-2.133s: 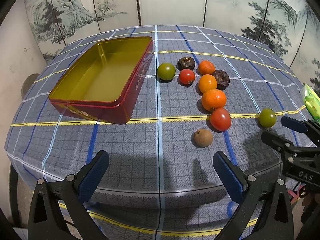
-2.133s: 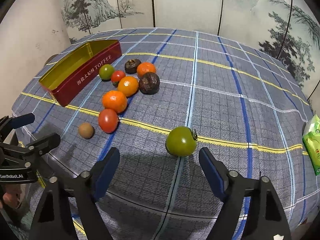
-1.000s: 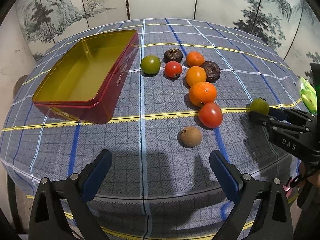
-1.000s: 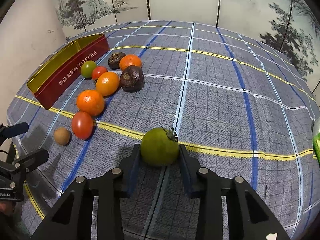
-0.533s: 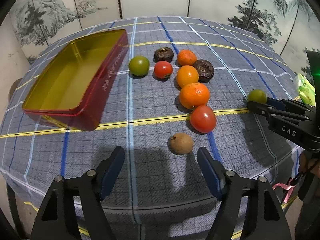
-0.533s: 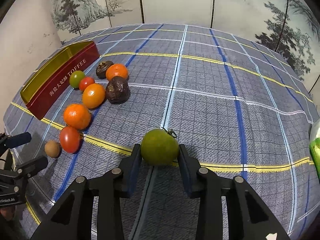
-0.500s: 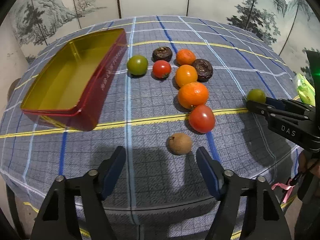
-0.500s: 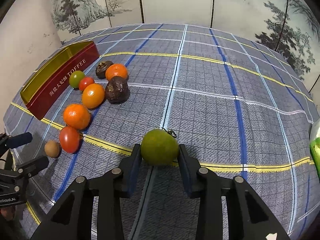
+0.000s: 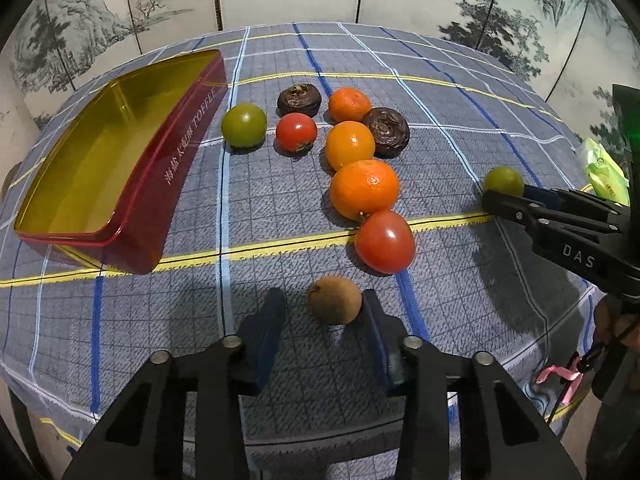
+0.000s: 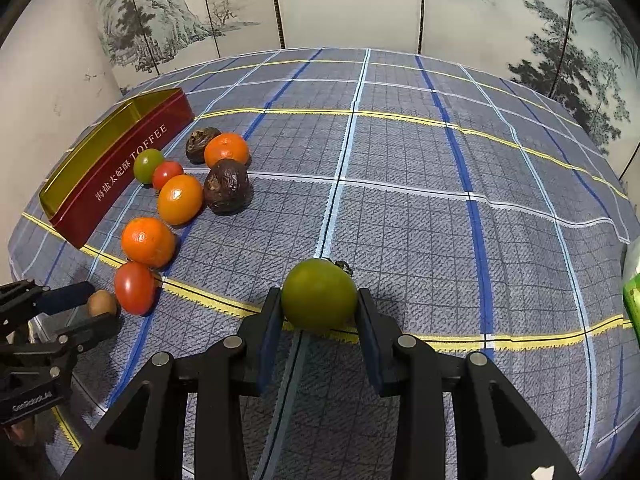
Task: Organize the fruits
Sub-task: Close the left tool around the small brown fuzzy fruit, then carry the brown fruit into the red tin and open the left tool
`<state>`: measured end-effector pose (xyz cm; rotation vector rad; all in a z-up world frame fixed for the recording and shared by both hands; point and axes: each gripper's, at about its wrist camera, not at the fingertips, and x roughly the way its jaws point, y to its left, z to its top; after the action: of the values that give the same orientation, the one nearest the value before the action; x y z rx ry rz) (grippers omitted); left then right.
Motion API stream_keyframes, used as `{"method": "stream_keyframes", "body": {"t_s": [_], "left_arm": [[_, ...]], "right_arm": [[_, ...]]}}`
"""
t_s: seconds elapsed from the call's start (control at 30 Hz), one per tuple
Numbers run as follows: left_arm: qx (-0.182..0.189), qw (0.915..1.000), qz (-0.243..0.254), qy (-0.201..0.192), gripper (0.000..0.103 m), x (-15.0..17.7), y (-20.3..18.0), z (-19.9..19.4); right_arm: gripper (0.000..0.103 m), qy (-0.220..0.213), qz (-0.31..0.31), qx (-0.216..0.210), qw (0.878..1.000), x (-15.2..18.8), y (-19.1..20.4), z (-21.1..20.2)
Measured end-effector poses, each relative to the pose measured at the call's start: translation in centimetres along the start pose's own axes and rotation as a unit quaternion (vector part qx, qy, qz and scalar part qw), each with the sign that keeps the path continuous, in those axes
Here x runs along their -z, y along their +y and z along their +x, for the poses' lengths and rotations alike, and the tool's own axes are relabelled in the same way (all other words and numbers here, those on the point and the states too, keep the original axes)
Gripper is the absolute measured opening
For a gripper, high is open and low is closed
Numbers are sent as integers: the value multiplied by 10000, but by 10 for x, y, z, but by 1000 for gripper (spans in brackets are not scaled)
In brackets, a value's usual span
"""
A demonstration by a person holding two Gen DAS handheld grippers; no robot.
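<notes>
My right gripper (image 10: 318, 308) is shut on a green tomato (image 10: 319, 294), held just above the checked cloth; it also shows in the left wrist view (image 9: 503, 179). My left gripper (image 9: 324, 312) is narrowed around a small brown fruit (image 9: 335, 299) on the table, its right pad touching the fruit and a small gap at the left. A red and gold toffee tin (image 9: 120, 152) lies open at the left. Oranges (image 9: 364, 189), red tomatoes (image 9: 384, 241), another green tomato (image 9: 244, 124) and dark wrinkled fruits (image 9: 386, 126) lie in a cluster beyond.
A green packet (image 9: 604, 172) lies at the table's right edge. Painted screen panels (image 10: 360, 4) stand behind the round table. The table's front edge runs close below both grippers.
My left gripper has moved forward and its jaws have narrowed around the brown fruit. My right gripper stays shut on the green tomato and has lifted it slightly.
</notes>
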<state>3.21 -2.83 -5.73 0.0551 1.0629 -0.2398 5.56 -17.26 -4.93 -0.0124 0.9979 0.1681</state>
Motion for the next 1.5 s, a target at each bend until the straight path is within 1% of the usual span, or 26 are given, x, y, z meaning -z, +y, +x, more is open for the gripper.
{"method": "stream_keyframes", "body": {"t_s": [0.13,0.53,0.7,0.83,1.0,1.1,1.23,1.33,1.5], "left_arm": [[60,10000,6,-16,27,0,0,0],[136,9998,0,-149,27,-4,6,-11],[124,9993,-36,-355,27,-13,17,-26],[-11,9980,-132,-610,27,-25,36,-43],[-356,9950,-357,-862,27,-43,73,-57],[-500,9937,-586,-819,27,-50,101,-53],[-682,9921,-779,-707,27,-54,128,-41],[-760,9915,-852,-616,27,-53,140,-33],[-727,9917,-942,-491,27,-50,147,-23]], "right_arm": [[33,3,-7,1,10000,0,0,1],[33,4,-2,4,10000,-1,1,1],[34,7,-3,5,10000,-1,1,1],[33,37,-2,3,10000,0,1,2],[33,38,-2,31,10000,0,3,4],[33,35,-2,34,10000,1,3,4],[33,35,10,25,10000,0,3,4],[33,39,6,35,10000,0,3,4],[33,39,7,30,10000,0,3,4]]}}
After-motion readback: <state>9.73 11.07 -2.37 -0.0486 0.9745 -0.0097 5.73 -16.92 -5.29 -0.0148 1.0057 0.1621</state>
